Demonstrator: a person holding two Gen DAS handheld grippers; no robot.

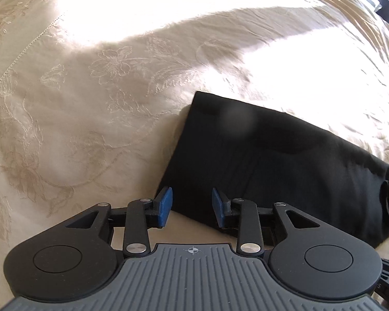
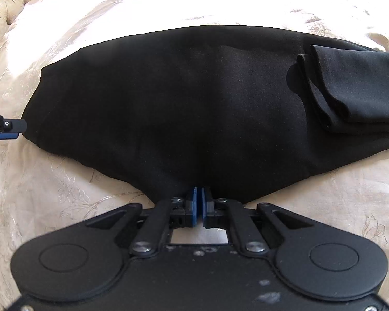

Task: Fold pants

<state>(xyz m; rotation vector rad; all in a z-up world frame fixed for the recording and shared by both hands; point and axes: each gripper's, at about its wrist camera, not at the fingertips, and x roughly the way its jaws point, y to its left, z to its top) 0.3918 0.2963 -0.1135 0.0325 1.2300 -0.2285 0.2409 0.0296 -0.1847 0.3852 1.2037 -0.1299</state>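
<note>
pants (image 2: pixel 194 108) lie folded on the cream bedspread (image 1: pixel 77 129). right gripper (image 2: pixel 199 202), low and level, pinches their near edge; left gripper (image 1: pixel 192 203) hovers spread-fingered at their corner, holding nothing.

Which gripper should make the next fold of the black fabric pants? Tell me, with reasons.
Right, probably. The right gripper is shut on the near edge of the black fabric pants, ready to lift. The left gripper is open, gripping nothing, at their corner.

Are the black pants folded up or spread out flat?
Folded. The pants lie as a compact doubled bundle on the bedspread, with stacked layers showing at one end.
</note>
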